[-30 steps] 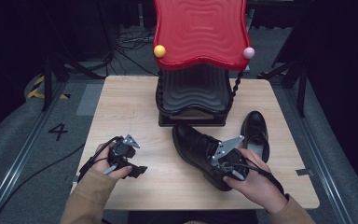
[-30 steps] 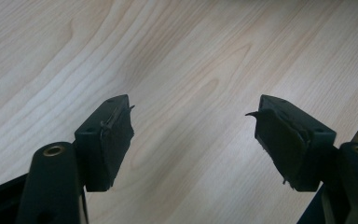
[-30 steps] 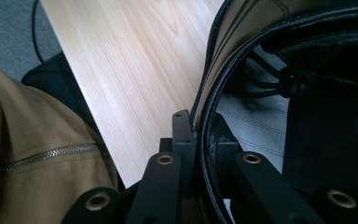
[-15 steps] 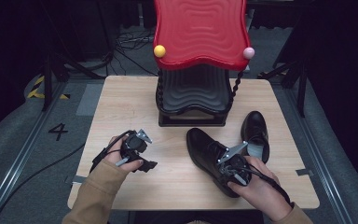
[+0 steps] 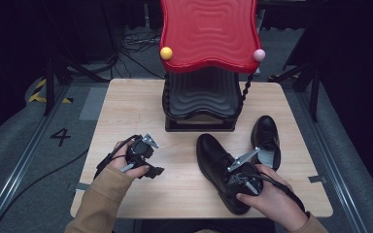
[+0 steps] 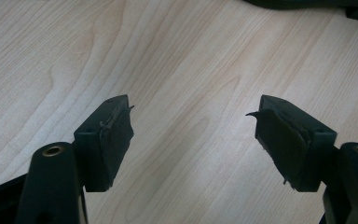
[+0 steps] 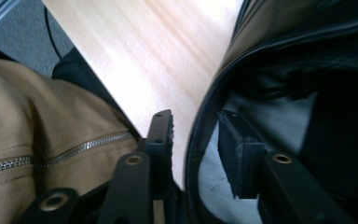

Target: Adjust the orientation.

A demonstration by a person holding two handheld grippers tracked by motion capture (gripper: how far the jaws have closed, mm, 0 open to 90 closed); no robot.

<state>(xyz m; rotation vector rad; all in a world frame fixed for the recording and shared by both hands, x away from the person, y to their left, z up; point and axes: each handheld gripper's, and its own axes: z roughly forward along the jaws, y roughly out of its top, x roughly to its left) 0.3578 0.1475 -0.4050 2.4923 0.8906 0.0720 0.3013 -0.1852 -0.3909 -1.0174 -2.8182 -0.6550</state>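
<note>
Your right gripper (image 5: 237, 178) has its fingers clamped across the heel rim of the near shoe (image 5: 218, 167) on the counter (image 5: 126, 107) — left gripper (image 6: 193, 140) idle, fingers apart. Both shoes, likely rack-bound (image 5: 201, 104), remain unplaced.

Table (image 5: 126, 111): pale wood, matt grain. Shoes (image 5: 213, 158): black leather, glossy, pale lining. Stand at 12 o'clock (image 5: 209, 34): red rippled glossy plastic. Sleeve (image 7: 37, 121): tan cloth, metal zip.

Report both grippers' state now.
Left gripper: open, empty, over bare table.
Right gripper: jaws straddle the near black shoe's rim; clamped or not, cannot tell.
</note>
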